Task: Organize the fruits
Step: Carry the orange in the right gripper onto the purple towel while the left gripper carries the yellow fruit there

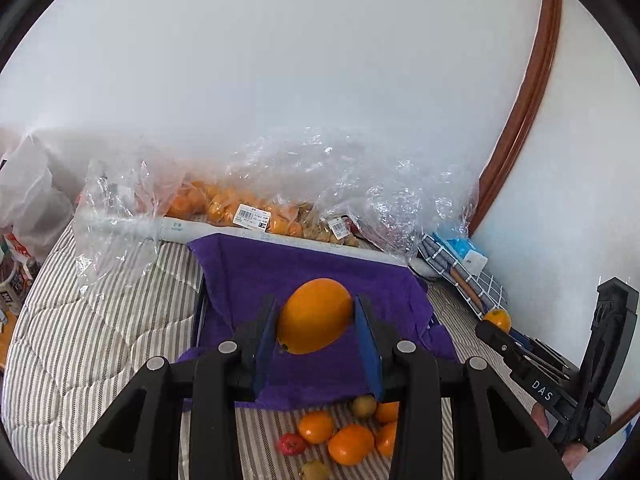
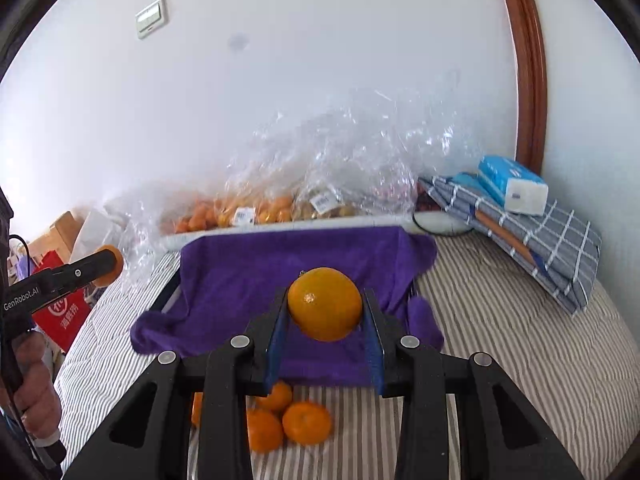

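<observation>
My left gripper is shut on an orange and holds it above the purple towel that lines a tray. My right gripper is shut on another orange, also above the purple towel. Each gripper shows in the other's view: the right one with its orange at the right edge, the left one with its orange at the left. Loose oranges, a red fruit and small yellow-green fruits lie on the striped bed in front of the towel. The loose oranges also show in the right wrist view.
Clear plastic bags of oranges and small fruits lie against the white wall behind the towel. A checked folded cloth with a tissue pack sits at the right. A red bag stands left of the bed.
</observation>
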The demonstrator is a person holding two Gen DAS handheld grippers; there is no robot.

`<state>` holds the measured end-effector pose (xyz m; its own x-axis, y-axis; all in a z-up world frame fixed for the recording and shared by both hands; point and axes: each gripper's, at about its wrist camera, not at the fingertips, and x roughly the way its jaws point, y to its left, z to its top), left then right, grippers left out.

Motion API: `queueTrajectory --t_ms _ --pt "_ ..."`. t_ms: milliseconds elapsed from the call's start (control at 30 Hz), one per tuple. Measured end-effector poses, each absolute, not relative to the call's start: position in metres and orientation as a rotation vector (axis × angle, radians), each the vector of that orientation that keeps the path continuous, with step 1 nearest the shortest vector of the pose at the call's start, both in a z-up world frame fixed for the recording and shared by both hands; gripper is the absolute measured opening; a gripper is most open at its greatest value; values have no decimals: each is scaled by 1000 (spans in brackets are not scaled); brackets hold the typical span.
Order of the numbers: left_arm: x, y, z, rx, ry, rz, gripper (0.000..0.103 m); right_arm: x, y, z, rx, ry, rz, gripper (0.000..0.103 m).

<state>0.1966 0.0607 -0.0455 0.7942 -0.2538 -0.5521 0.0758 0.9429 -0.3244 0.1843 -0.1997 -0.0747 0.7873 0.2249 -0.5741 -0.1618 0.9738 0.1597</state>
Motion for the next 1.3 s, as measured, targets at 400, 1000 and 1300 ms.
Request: queueTrajectory --t_ms 400,1000,1300 --pt "241 77 -90 -325 682 -100 36 251 -172 -87 83 604 256 35" --pt "252 81 -115 -346 721 -58 36 273 -197 -131 112 727 206 35" --pt "256 76 -122 -318 745 -54 36 273 -184 -140 93 761 227 35"
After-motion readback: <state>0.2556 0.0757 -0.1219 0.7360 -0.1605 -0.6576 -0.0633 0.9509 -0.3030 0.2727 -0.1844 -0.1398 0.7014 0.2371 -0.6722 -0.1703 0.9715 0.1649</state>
